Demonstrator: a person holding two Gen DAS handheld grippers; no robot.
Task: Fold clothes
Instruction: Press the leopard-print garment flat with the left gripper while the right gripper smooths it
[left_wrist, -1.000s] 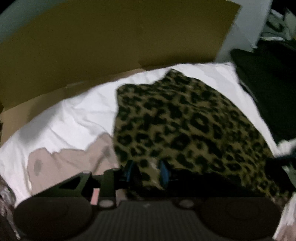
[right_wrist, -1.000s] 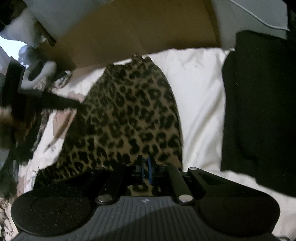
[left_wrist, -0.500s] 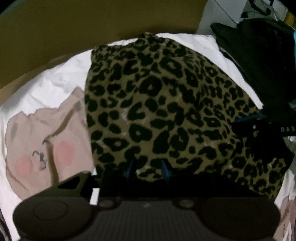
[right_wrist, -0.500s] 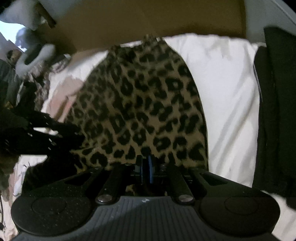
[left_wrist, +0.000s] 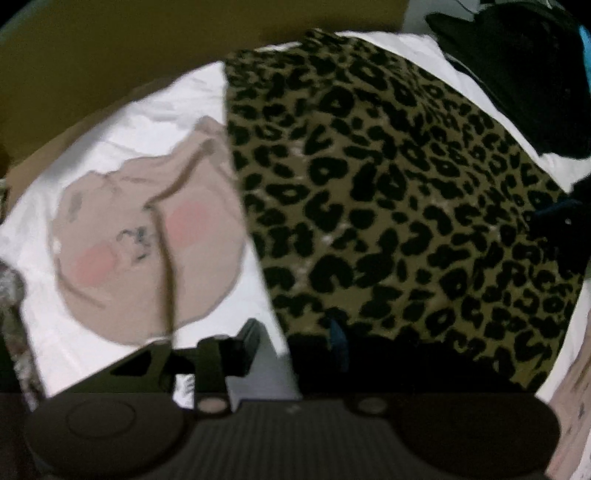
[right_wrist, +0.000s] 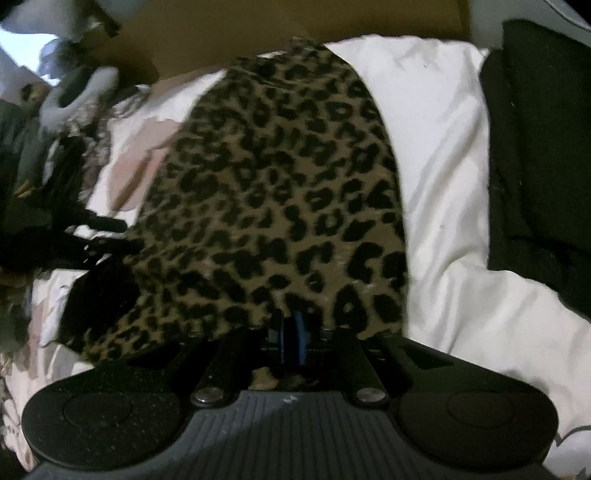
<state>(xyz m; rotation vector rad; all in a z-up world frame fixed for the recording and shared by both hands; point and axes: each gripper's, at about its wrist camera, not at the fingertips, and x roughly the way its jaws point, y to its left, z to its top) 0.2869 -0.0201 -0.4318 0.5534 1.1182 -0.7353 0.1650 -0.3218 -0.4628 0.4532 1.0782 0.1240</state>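
At the left of the left wrist view, a white bed sheet printed with a beige cartoon face with pink cheeks (left_wrist: 147, 236) is spread as the working surface, and a brown cardboard panel (left_wrist: 110, 55) is stood behind it as a backstop. Toward the middle, the left gripper (left_wrist: 295, 343) is poised at the near left corner of the olive-and-black leopard-print garment (left_wrist: 388, 184). Its jaws are being opened; one blue pad is seen against the cloth edge while the other finger stands out over bare sheet, so the corner appears to be let go rather than pinched, presumably because this side has been laid where it is wanted. The garment is laid flat on the sheet, stretched away toward the cardboard, which suits a fold. At the right, a pile of black clothing (left_wrist: 524, 74) is kept just off the garment's far edge, probably as a stack set aside.

In the right wrist view, the left gripper's dark frame (right_wrist: 96, 236) is seen at the garment's left edge. In the middle, the right gripper (right_wrist: 291, 332) is kept nearly closed on the near hem, its blue pads almost together with cloth pinched between them, so that the edge is held taut. At the right, bare white sheet and black clothing (right_wrist: 535, 166) are seen.
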